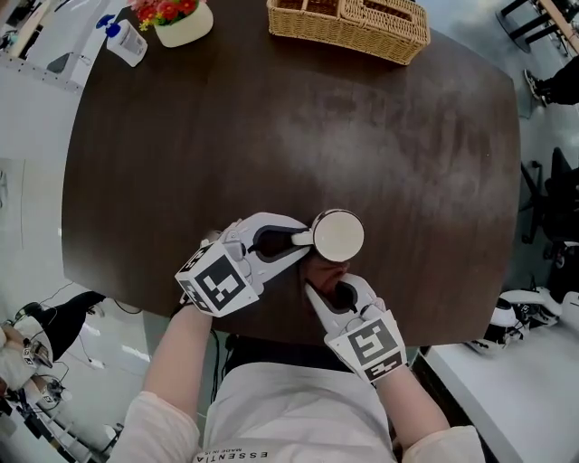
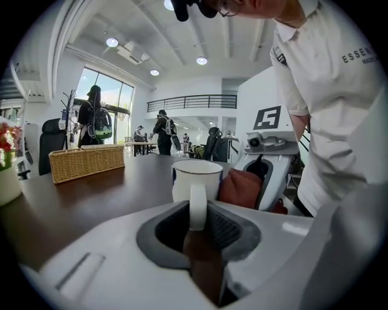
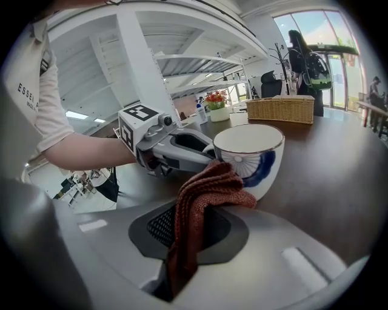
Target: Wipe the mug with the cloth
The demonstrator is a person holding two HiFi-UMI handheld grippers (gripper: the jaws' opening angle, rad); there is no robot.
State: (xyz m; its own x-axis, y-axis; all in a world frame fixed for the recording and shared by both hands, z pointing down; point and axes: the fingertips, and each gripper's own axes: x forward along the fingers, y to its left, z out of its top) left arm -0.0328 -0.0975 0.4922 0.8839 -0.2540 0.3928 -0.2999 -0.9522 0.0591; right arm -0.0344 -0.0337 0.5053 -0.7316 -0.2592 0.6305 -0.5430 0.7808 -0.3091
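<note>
Jaws: left gripper clamped on mug handle | right gripper clamped on knit cloth, 6 o'clock of mug | mug likely rigid, slick, breakable; keep handle grip

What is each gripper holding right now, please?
Left gripper: closed on the handle of the mug.
Right gripper: closed on the cloth, which rests against the mug.

A dark brown counter carries a wicker basket at its far edge. Tall windows and round ceiling lights brighten the white hall.
</note>
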